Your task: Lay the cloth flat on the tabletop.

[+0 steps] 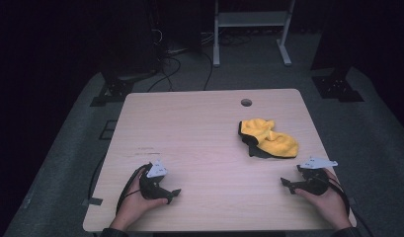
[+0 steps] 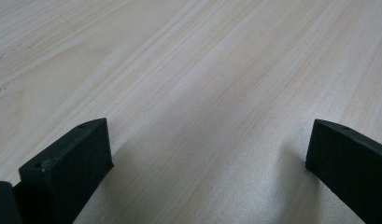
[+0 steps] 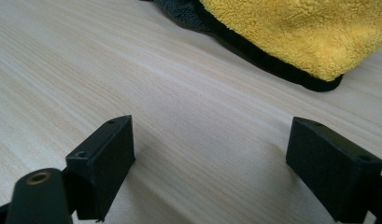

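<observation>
Both claws are resting low at the near edge of the desk (image 1: 204,123), each one held in a hand. In the high view the left claw (image 1: 176,192) is lying at the near left, with its grey three-cornered plate (image 1: 156,169) on top and its tips pointing toward the middle of the desk. The right claw (image 1: 284,182) is sitting at the near right, pointing left, and its own plate (image 1: 317,162) is standing above it.

From that height the gap between the jaws is too small to read. The left gripper view is giving this detail: the left claw (image 2: 207,158) is standing wide open, its two black jaws far apart, and between them only bare pale wood is lying. The right gripper view is showing the same for the right claw (image 3: 209,158): jaws spread wide, holding nothing, with the wood grain running between them.

Farther out, the right gripper view is catching the yellow cloth (image 3: 291,32) close, so its fluffy pile and dark border are clear; it is lying beyond the jaws, apart from them. The high view is placing this cloth (image 1: 271,139) on the right half of the desk, crumpled, near the right claw and well apart from the left one.

Farther still, a round hole (image 1: 246,102) is sitting near the far edge of the desk, and behind it a white frame (image 1: 251,29) is standing on the dark floor.
</observation>
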### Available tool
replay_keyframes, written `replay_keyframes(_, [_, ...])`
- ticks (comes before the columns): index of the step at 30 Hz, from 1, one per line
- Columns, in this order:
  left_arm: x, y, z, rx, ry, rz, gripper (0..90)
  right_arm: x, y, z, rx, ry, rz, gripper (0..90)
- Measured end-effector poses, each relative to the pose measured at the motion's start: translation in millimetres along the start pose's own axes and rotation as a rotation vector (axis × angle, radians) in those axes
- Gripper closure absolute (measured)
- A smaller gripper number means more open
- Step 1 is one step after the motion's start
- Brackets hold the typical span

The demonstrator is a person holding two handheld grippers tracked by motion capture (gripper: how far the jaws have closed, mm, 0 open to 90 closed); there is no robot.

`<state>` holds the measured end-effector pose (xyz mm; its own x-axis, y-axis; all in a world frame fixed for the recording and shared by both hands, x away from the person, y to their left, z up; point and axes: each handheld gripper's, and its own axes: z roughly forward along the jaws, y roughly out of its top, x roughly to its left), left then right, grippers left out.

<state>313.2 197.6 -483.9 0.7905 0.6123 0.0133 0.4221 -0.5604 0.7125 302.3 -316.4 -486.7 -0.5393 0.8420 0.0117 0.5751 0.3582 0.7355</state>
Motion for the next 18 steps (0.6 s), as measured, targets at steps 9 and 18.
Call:
replay_keyframes(9, [0.2,0.2,0.1,0.000,0.002,0.000,0.0,-3.0,1.2,-6.9,0.004,0.016,0.007,27.5])
replay_keyframes(18, [0.3,0.2,0.2,0.000,0.001,0.000,0.0,0.2,18.3,-11.7,-0.047,0.031,-0.008,26.2])
